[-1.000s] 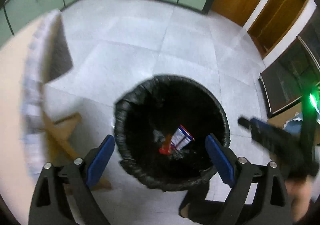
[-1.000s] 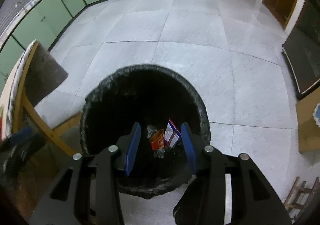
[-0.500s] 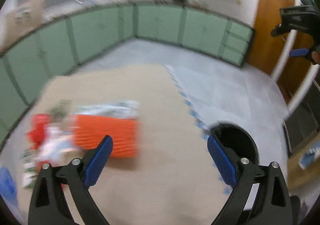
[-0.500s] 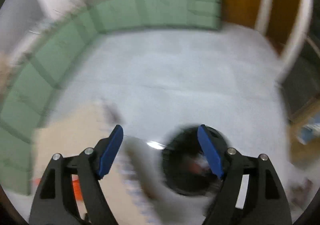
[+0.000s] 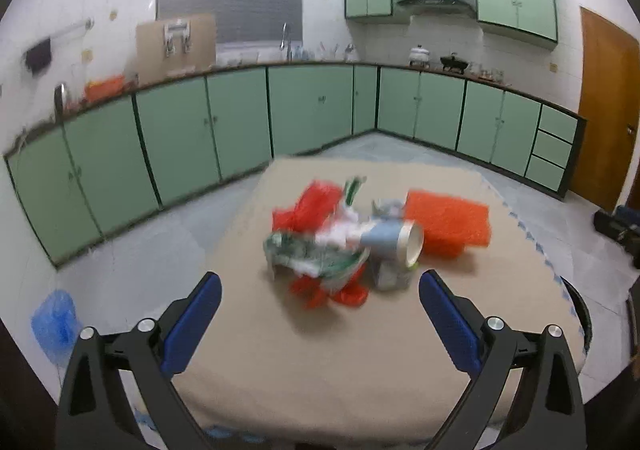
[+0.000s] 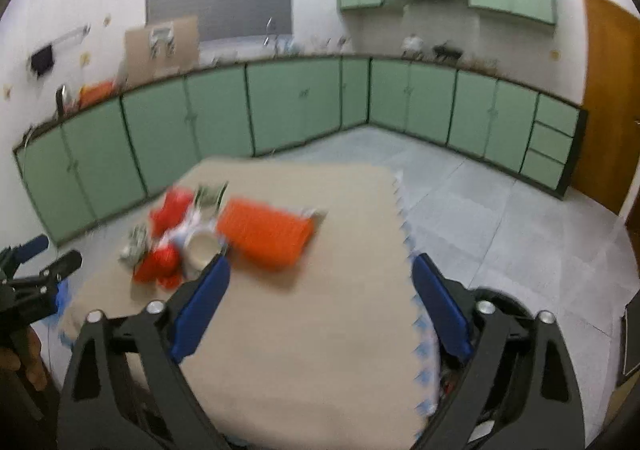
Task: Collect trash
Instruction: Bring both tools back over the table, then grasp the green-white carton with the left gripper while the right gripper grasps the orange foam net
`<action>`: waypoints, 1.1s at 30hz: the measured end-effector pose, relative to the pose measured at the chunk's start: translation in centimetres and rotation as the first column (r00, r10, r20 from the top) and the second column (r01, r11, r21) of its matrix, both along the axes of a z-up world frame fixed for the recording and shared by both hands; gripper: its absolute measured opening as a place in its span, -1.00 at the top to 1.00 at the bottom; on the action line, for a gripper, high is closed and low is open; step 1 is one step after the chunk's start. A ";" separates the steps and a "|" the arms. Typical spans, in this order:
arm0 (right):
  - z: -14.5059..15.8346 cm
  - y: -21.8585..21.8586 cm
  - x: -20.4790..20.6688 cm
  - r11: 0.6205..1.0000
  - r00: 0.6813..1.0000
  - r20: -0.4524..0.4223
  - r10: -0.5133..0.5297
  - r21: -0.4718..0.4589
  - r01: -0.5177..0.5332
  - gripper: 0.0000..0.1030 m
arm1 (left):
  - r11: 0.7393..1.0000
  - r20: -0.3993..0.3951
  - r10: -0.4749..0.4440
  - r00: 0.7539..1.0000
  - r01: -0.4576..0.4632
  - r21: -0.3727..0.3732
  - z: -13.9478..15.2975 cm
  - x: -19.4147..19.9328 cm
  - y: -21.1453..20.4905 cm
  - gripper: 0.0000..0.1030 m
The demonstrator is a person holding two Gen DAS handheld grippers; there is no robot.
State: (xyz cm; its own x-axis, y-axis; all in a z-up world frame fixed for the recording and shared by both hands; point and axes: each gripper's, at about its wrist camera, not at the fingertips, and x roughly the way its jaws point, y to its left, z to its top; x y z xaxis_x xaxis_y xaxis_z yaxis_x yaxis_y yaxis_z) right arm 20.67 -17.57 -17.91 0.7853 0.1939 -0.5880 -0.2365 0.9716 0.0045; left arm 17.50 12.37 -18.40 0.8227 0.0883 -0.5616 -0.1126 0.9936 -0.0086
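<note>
Left hand-held gripper (image 5: 320,310): jaws wide apart, just opened further, nothing between them; aimed at the pile, likely lining up another pick.
Right hand-held gripper (image 6: 320,306): jaws apart, just been opening, empty.
Trash pile (image 5: 332,242): ahead of the left hand-held gripper on the beige surface (image 5: 320,370); crumpled red and green wrappers, blurred.
Can (image 5: 394,242): lying sideways, right side of the pile.

On your desk (image 5: 360,362): one orange mat (image 5: 446,221), one paper cup (image 5: 394,242), and a blurred heap of wrappers (image 5: 316,246), uncountable; one bin (image 5: 578,314) beside it.
</note>
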 end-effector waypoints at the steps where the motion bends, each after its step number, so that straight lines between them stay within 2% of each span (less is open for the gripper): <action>1: -0.4 1.0 0.6 1.000 1.000 -0.020 0.010 -0.007 -0.010 -0.51 | 1.000 -0.011 -0.003 1.000 0.003 -0.016 -0.6 -0.1 0.2 -0.88; 7: -2.3 4.9 3.3 0.999 0.994 -0.103 0.043 0.005 -0.042 -0.47 | 0.999 -0.037 -0.017 0.999 0.016 -0.038 -4.0 2.7 1.5 -0.87; 10: -3.4 6.0 4.0 0.999 0.993 -0.112 0.044 -0.005 -0.045 -0.47 | 1.000 -0.050 -0.021 0.999 0.022 0.022 -5.5 4.7 0.9 -0.85; 12: -3.7 6.2 4.6 0.999 0.992 -0.116 0.041 -0.003 -0.042 -0.47 | 0.999 -0.060 -0.029 0.998 0.030 0.018 -6.3 5.9 0.6 -0.75; 14: -4.2 6.4 5.2 0.999 0.991 -0.129 0.043 0.003 -0.042 -0.47 | 0.999 -0.059 -0.023 0.998 0.024 0.023 -6.9 6.9 0.4 -0.66; 20: -5.4 6.6 6.6 0.999 0.989 -0.141 0.048 0.000 -0.048 -0.47 | 0.998 -0.054 0.000 0.999 0.003 0.065 -7.8 8.6 0.3 -0.65; 22: -5.8 6.5 6.9 0.999 0.988 -0.147 0.048 0.000 -0.049 -0.47 | 0.998 -0.046 0.008 0.999 -0.006 0.055 -7.9 8.7 0.5 -0.62; 23: -6.0 6.3 7.0 0.999 0.988 -0.148 0.043 -0.001 -0.044 -0.47 | 0.999 -0.044 0.019 0.999 -0.017 0.051 -8.0 8.7 0.6 -0.35; 24: -6.2 6.3 7.1 0.999 0.988 -0.150 0.040 -0.001 -0.041 -0.47 | 0.999 -0.053 0.024 0.998 -0.022 0.037 -8.2 8.8 0.9 -0.19; 26: -6.6 5.8 7.2 0.999 0.986 -0.163 0.036 0.007 -0.036 -0.47 | 1.000 -0.057 0.030 0.998 -0.029 0.011 -8.4 8.9 1.2 0.25; 29: -6.8 5.3 7.0 1.000 0.986 -0.164 0.030 0.003 -0.029 -0.47 | 1.000 -0.041 0.025 0.999 -0.025 0.007 -8.1 8.3 1.2 0.50; 33: -6.7 4.9 6.7 1.000 0.986 -0.162 0.027 0.003 -0.027 -0.47 | 1.000 -0.022 0.007 1.000 -0.007 0.002 -7.5 7.4 1.0 0.58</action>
State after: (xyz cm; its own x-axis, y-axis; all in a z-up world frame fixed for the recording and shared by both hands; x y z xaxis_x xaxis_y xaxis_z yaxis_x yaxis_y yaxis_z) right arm 27.39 -12.70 -24.57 0.6742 0.2147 -0.7066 -0.2590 0.9648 0.0460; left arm 24.90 13.38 -25.85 0.8094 0.0953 -0.5794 -0.1200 0.9928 -0.0042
